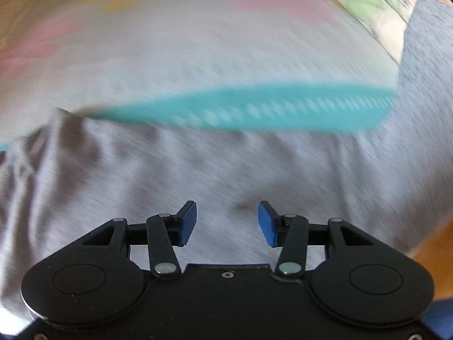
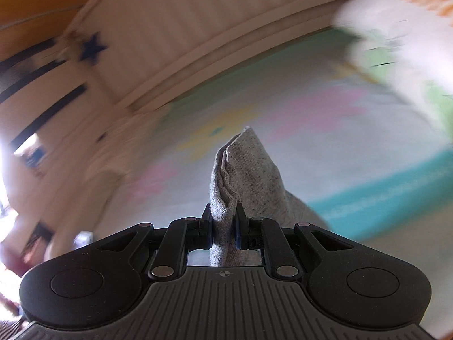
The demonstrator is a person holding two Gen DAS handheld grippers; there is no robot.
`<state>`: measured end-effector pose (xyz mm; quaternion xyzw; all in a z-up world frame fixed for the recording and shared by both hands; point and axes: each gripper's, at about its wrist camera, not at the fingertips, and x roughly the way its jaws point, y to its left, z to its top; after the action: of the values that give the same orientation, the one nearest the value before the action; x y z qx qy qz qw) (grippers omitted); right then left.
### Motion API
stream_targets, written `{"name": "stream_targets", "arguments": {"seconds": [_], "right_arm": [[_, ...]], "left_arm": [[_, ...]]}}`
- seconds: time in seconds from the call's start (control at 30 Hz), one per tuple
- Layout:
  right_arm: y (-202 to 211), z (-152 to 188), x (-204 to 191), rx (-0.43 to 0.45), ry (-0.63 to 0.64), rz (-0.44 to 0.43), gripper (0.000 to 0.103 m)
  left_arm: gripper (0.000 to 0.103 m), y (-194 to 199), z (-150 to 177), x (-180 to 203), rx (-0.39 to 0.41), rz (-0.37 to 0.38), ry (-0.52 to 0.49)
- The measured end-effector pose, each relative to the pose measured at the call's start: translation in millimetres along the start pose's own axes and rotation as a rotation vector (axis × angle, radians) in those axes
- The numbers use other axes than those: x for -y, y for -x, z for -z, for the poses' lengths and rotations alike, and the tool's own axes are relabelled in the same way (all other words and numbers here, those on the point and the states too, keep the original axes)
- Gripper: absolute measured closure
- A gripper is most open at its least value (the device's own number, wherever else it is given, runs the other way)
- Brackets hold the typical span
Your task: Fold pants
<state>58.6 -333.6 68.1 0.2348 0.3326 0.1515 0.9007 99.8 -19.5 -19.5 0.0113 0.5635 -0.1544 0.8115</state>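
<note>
Grey knit pants (image 1: 198,164), creased, spread over a pastel mat (image 1: 175,45) with a teal band (image 1: 254,110). Left gripper (image 1: 226,223): jaws spread above the cloth, nothing between them. Right wrist view alone shows right gripper (image 2: 223,223), jaws pinching a bunched, peaked fold of the pants, plus cream furniture with a blue star (image 2: 93,48).

The pants (image 1: 198,175) lie on the mat (image 1: 198,42), with a pillow (image 1: 365,2) beyond at the right.

Left claw (image 1: 227,223) held open above grey pants (image 1: 198,175), blurred pastel mat (image 1: 170,56) seen beyond pants, teal band (image 1: 254,110) along mat's near edge
</note>
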Motion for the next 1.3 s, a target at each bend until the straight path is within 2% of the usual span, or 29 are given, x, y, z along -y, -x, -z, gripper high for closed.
{"name": "stream_targets", "arguments": {"seconds": [0.07,0.17,0.3,0.47,0.63,0.7,0.8,0.87,0.97,1.07,1.1,1.17,1.2,1.23,1.27,1.3], "right_arm": [[-24,6,-24,-0.053,0.027,-0.061,0.09],[-62,20,-58,-0.133,0.081,-0.112,0.09],[-98,41,-94,-0.195,0.16,-0.13,0.09],[-117,57,-119,-0.234,0.244,-0.098,0.09],[-126,81,-136,-0.317,0.366,-0.045,0.089],[-131,92,-141,-0.352,0.401,-0.039,0.087],[-137,104,-147,-0.404,0.439,-0.045,0.08],[-140,108,-153,-0.441,0.447,-0.074,0.069],[-129,104,-155,-0.434,0.415,-0.164,0.064],[-112,89,-145,-0.388,0.361,-0.221,0.06],[-110,83,-139,-0.371,0.331,-0.213,0.06],[-108,69,-117,-0.349,0.254,-0.129,0.062],[-106,63,-103,-0.338,0.213,-0.072,0.064],[-105,59,-88,-0.323,0.174,-0.005,0.074],[-104,55,-72,-0.315,0.134,0.064,0.078],[-102,53,-57,-0.317,0.095,0.13,0.078]], "left_arm": [[0.048,2,-7,-19,0.013,-0.013,0.033],[0.048,4,-13,-46,0.036,0.012,0.087],[0.048,7,-10,-77,0.075,0.053,0.173],[0.049,-1,3,-114,0.043,0.037,0.302],[0.049,-2,17,-131,0.039,-0.016,0.31],[0.049,2,22,-136,0.043,-0.027,0.309],[0.049,10,25,-144,0.07,-0.09,0.306],[0.049,19,26,-146,0.114,-0.152,0.311],[0.049,35,25,-148,0.196,-0.218,0.305],[0.049,50,24,-149,0.256,-0.222,0.294],[0.048,53,24,-148,0.267,-0.212,0.282],[0.048,51,24,-139,0.266,-0.195,0.245],[0.048,48,26,-132,0.253,-0.182,0.221],[0.048,43,28,-125,0.234,-0.166,0.198],[0.048,39,31,-119,0.212,-0.148,0.175],[0.048,31,32,-114,0.188,-0.131,0.15]]}}
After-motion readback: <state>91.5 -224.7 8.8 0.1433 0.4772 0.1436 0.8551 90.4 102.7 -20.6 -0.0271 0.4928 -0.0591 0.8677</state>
